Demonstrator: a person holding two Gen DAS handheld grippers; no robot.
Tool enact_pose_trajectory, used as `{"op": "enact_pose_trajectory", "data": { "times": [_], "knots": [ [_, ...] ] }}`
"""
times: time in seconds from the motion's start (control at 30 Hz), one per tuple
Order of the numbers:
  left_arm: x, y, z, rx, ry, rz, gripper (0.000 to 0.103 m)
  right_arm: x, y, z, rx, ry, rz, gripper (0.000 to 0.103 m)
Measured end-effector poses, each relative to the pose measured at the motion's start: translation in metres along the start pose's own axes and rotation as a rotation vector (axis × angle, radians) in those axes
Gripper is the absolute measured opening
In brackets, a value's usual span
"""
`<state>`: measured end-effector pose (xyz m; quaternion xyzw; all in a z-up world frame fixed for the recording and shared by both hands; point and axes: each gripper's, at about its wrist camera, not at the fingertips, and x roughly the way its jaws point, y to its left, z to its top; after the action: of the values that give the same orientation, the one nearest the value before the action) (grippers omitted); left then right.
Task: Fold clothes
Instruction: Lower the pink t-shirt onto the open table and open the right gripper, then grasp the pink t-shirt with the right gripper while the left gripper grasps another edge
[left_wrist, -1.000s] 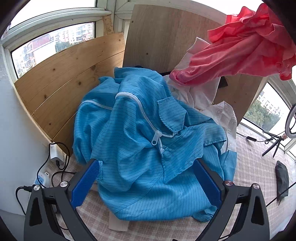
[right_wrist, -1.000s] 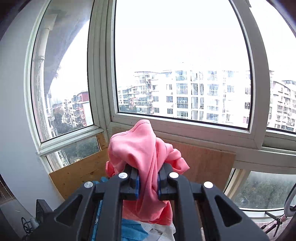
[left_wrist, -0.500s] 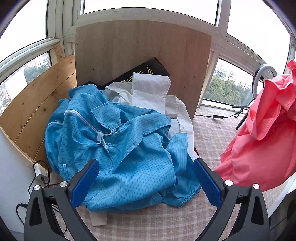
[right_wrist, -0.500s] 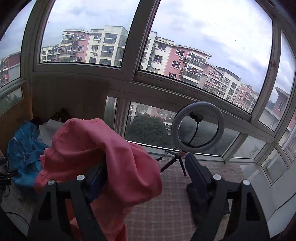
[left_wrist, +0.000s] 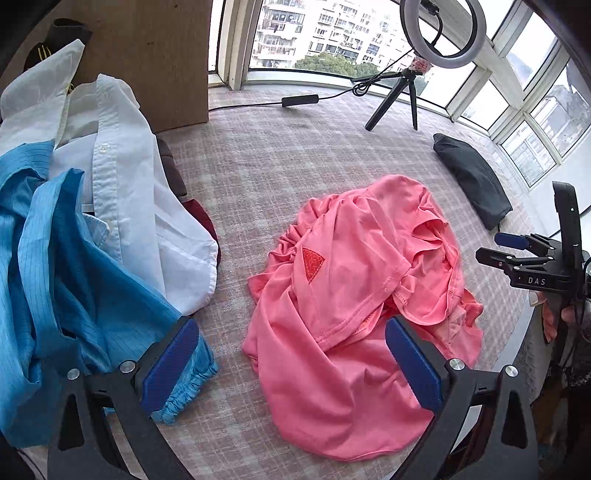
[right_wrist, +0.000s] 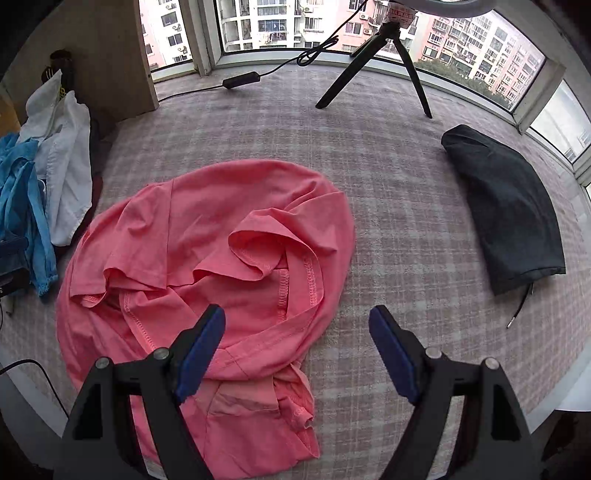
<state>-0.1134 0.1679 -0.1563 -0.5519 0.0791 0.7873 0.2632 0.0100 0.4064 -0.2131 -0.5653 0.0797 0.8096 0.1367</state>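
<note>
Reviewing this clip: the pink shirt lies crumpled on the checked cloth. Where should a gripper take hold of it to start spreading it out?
On the pink shirt, I would pinch the raised stitched hem fold near its middle, coming from above. It stands up off the heap, so fingers can close around one edge. The right gripper is open and nearest.

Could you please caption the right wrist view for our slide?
Open right claw above a crumpled pink T-shirt on the checked cloth.

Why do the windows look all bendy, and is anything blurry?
Left wrist view: the fisheye lens curves the window frames; the pink shirt looks sharp. Right wrist view: same bending near the edges; daylight is soft, without glare on the checked cloth.
</note>
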Motion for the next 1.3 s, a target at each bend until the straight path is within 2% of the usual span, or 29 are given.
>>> {"op": "enact_pose_trajectory", "data": {
  "times": [0.1,0.13,0.17,0.2,0.23,0.27,0.3,0.33,0.47,0.67,0.77,0.9,1.0,1.07,1.1,1.17,1.27,1.3],
  "knots": [
    [0.041,-0.015,0.002,0.029,0.073,0.148,0.1,0.035,-0.013,0.017,-0.005,0.005,0.002,0.079],
    [0.049,-0.015,0.001,0.014,0.096,0.163,0.09,0.044,-0.017,0.022,0.0,0.001,0.027,0.079],
    [0.056,-0.014,0.001,-0.006,0.118,0.171,0.061,0.051,-0.021,0.026,0.002,-0.005,0.075,0.079],
    [0.064,-0.014,0.0,-0.026,0.14,0.179,0.045,0.056,-0.023,0.03,-0.007,-0.001,0.139,0.063],
    [0.06,-0.011,-0.001,-0.057,0.139,0.176,0.027,0.062,-0.024,0.032,-0.028,0.019,0.194,0.04],
    [0.053,-0.007,-0.002,-0.09,0.131,0.169,0.021,0.066,-0.026,0.034,-0.048,0.042,0.231,0.007],
    [0.047,-0.003,-0.003,-0.124,0.122,0.162,0.018,0.064,-0.03,0.036,-0.061,0.053,0.245,0.004],
    [0.04,0.001,-0.005,-0.158,0.114,0.155,0.006,0.056,-0.037,0.038,-0.064,0.032,0.265,0.004],
    [-0.017,0.01,-0.014,-0.222,0.03,0.162,0.005,-0.001,-0.075,0.041,-0.04,-0.102,0.338,0.004],
    [-0.118,0.015,-0.028,-0.244,-0.126,0.186,0.004,-0.133,-0.143,0.031,0.038,-0.379,0.386,0.004],
    [-0.154,0.012,-0.024,-0.229,-0.181,0.149,0.004,-0.194,-0.159,0.02,0.074,-0.491,0.405,0.004],
    [-0.202,0.003,-0.023,-0.203,-0.256,0.1,0.004,-0.269,-0.162,-0.003,0.081,-0.634,0.453,0.004],
    [-0.223,0.003,-0.017,-0.165,-0.307,0.134,0.004,-0.293,-0.15,-0.01,0.051,-0.68,0.451,0.004],
    [-0.223,0.009,-0.005,-0.158,-0.324,0.156,0.004,-0.282,-0.142,0.0,0.051,-0.659,0.428,0.004],
    [-0.221,0.014,0.005,-0.167,-0.323,0.143,0.004,-0.277,-0.138,0.005,0.05,-0.649,0.416,0.004],
    [-0.212,0.022,0.033,-0.191,-0.309,0.126,0.004,-0.266,-0.13,0.015,0.05,-0.628,0.394,0.004],
    [-0.22,0.015,0.08,-0.135,-0.335,0.203,0.003,-0.276,-0.134,0.038,0.09,-0.646,0.404,0.004],
    [-0.234,0.015,0.091,-0.136,-0.364,0.205,0.003,-0.281,-0.137,0.046,0.107,-0.656,0.411,0.004]
  ]
}}
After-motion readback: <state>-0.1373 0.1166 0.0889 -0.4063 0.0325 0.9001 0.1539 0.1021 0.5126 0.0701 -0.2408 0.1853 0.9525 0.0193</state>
